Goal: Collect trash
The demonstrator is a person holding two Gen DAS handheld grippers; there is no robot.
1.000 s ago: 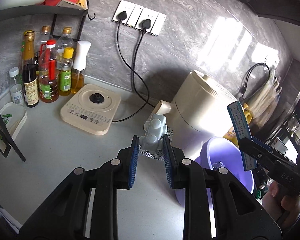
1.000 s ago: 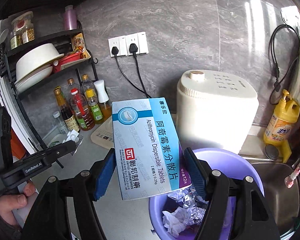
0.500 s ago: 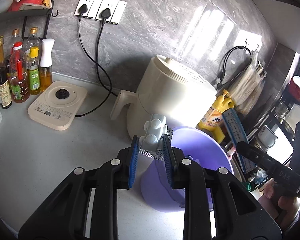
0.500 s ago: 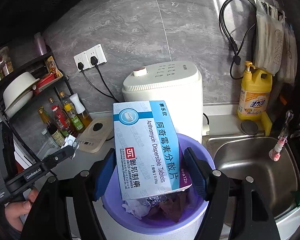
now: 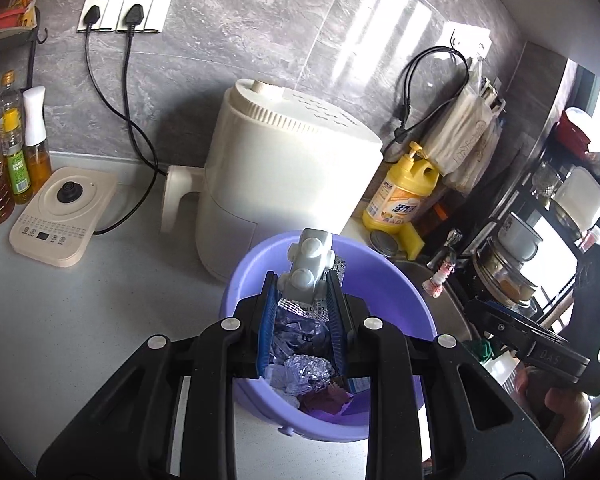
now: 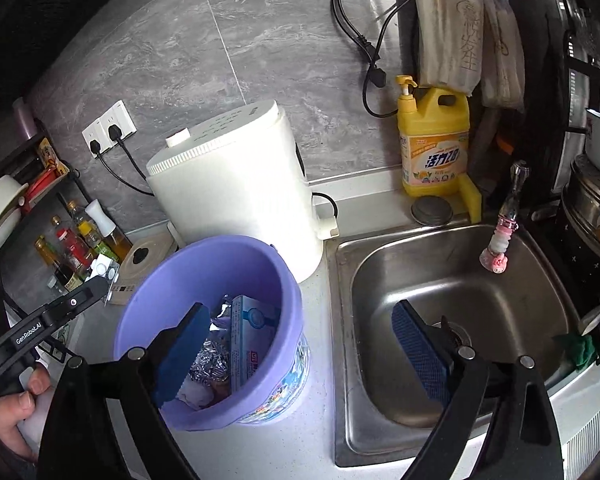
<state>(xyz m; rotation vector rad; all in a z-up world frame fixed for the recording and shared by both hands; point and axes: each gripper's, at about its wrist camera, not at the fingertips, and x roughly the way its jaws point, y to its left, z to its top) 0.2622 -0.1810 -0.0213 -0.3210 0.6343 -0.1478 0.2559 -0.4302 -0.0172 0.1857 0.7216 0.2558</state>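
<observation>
Left gripper [image 5: 303,294] fingers clamp blister pack [image 5: 309,268] directly above purple bin [image 5: 384,280]; right gripper [image 6: 300,354] just opened, empty, medicine box [image 6: 250,344] in the bin.

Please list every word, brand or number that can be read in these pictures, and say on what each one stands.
"GenRobot.AI": left gripper, on its side.
"D A S": right gripper, on its body.
"28": yellow detergent bottle; its other characters are unclear.
Medicine box in purple bin: print too small.
</observation>
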